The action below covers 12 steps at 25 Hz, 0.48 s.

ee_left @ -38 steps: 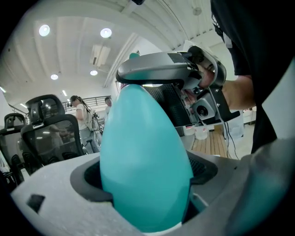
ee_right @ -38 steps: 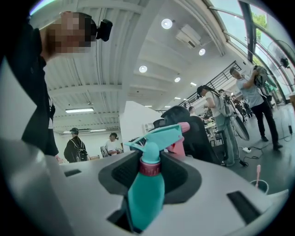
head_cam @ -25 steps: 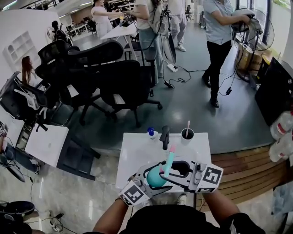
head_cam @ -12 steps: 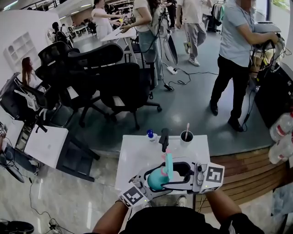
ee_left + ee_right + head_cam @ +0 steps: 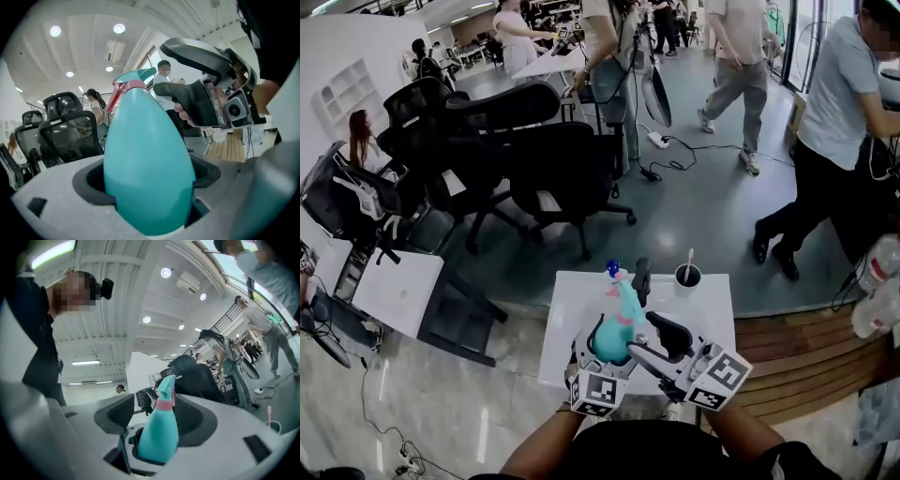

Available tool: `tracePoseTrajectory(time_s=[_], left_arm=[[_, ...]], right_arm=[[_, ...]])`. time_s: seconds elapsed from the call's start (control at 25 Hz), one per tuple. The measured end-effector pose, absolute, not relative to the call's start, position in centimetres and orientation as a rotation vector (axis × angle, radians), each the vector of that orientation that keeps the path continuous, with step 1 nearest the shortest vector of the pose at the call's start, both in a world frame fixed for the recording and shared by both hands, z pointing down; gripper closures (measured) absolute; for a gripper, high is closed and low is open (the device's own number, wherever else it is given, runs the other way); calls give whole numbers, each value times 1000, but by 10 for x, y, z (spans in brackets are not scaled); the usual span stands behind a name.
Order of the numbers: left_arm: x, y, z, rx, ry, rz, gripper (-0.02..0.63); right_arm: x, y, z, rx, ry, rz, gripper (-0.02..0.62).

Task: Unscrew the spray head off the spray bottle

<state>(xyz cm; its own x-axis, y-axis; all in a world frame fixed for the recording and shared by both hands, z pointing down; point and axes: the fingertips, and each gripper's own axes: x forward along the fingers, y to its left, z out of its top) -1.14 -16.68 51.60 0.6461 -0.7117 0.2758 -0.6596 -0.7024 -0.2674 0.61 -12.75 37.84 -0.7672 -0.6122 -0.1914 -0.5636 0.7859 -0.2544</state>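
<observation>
A teal spray bottle [image 5: 609,336] with a pink collar and teal spray head [image 5: 624,287] is held above the white table [image 5: 572,314]. My left gripper [image 5: 605,352] is shut on its belly; in the left gripper view the bottle [image 5: 147,173] fills the gap between the jaws. My right gripper [image 5: 651,332] sits just right of the bottle, its jaws opening and clear of it. In the right gripper view the bottle [image 5: 157,432] and its spray head [image 5: 165,386] stand upright ahead of the right gripper [image 5: 157,414], touching neither pad [image 5: 115,412].
At the table's far edge stand a small blue-capped bottle [image 5: 610,269], a black upright object [image 5: 641,278] and a black cup [image 5: 686,275] with a stick in it. Black office chairs [image 5: 553,169] crowd the floor beyond. People walk at the back. A wooden platform [image 5: 797,342] lies on the right.
The right gripper has let go of the spray head, opened and drawn back to the right. The bottle has swung from leaning right to pointing away from me.
</observation>
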Motion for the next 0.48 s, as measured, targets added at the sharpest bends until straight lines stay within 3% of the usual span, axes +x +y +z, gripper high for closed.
tracePoseTrajectory(time_s=[0.24, 0.48], left_arm=[[-11, -168, 514, -2632, 1200, -567, 130], [-9, -162, 513, -2556, 1166, -602, 130]], right_arm=[[-3, -142, 386, -992, 2690, -377, 349], [-3, -149, 389, -1103, 2678, -390, 444]])
